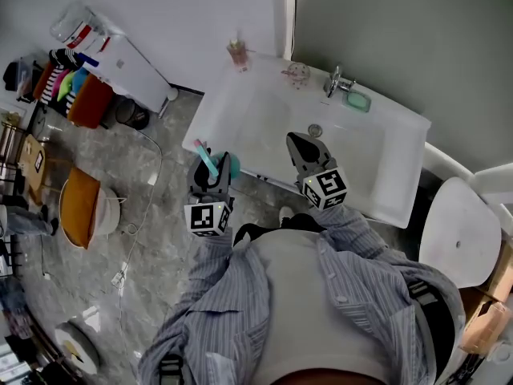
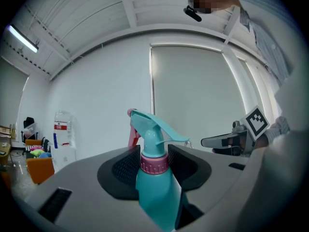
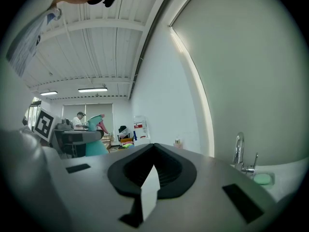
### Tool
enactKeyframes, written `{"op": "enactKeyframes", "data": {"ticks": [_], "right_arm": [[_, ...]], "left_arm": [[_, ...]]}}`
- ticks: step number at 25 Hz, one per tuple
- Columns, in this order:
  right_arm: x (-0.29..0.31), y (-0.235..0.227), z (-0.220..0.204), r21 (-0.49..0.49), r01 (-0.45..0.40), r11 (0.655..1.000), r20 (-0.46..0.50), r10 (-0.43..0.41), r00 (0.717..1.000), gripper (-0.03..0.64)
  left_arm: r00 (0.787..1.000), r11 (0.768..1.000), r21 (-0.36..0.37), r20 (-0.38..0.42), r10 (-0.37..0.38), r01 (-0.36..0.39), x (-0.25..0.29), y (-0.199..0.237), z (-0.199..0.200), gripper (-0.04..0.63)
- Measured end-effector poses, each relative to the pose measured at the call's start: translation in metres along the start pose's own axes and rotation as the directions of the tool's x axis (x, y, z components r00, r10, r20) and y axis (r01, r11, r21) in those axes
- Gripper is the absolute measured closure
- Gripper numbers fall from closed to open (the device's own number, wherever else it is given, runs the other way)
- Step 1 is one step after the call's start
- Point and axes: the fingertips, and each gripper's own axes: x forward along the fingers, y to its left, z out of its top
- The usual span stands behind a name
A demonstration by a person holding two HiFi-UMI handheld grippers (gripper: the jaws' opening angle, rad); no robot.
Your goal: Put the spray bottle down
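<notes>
The left gripper [image 2: 154, 164] has its jaws closed on the neck of the teal spray bottle [image 2: 155, 192], just under the pink collar. The 2 dark pads press against either side of the neck. The bottle stands upright in the grip, with its teal nozzle head and pink trigger rising above the jaws. In the head view the bottle hangs in the air and rests on nothing. It is just off the front edge of the white sink [image 1: 240, 103], near the sink's left corner and above the grey marble-patterned floor [image 1: 160, 239].

The right gripper [image 3: 153, 151] has its jaws shut together with nothing between them. It hovers over the front part of the sink basin, to the right of the left gripper and apart from it.

At the back of the sink stand a chrome faucet [image 1: 337, 80] and a green soap dish [image 1: 358, 101] beside it. A small cup [image 1: 237, 54] sits on the rim at the sink's back left corner. A white toilet lid [image 1: 457, 231] lies to the right of the sink. A water dispenser [image 1: 120, 54] stands against the wall on the left, and an orange stool [image 1: 78, 207] is on the floor well to the left. The person wears a striped shirt [image 1: 240, 311].
</notes>
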Motion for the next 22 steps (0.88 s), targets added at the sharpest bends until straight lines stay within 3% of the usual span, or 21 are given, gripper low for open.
{"op": "enactKeyframes", "data": {"ticks": [9, 19, 22], "right_arm": [[0.058, -0.015, -0.012, 0.014, 0.051, 0.999, -0.023, -0.05, 0.998, 0.601], [0.157, -0.028, -0.022, -0.002, 0.117, 0.993, -0.017, -0.117, 0.993, 0.601], [0.188, -0.034, -0.028, -0.009, 0.131, 0.991, -0.011, -0.131, 0.991, 0.601]], "left_arm": [[0.997, 0.997, -0.021, -0.022, -0.08, 0.079, 0.058, 0.036, -0.017, 0.419], [0.983, 0.982, 0.023, 0.003, -0.186, 0.186, 0.145, 0.098, -0.035, 0.42], [0.978, 0.978, 0.005, 0.0, -0.21, 0.21, 0.175, 0.115, -0.048, 0.422]]}}
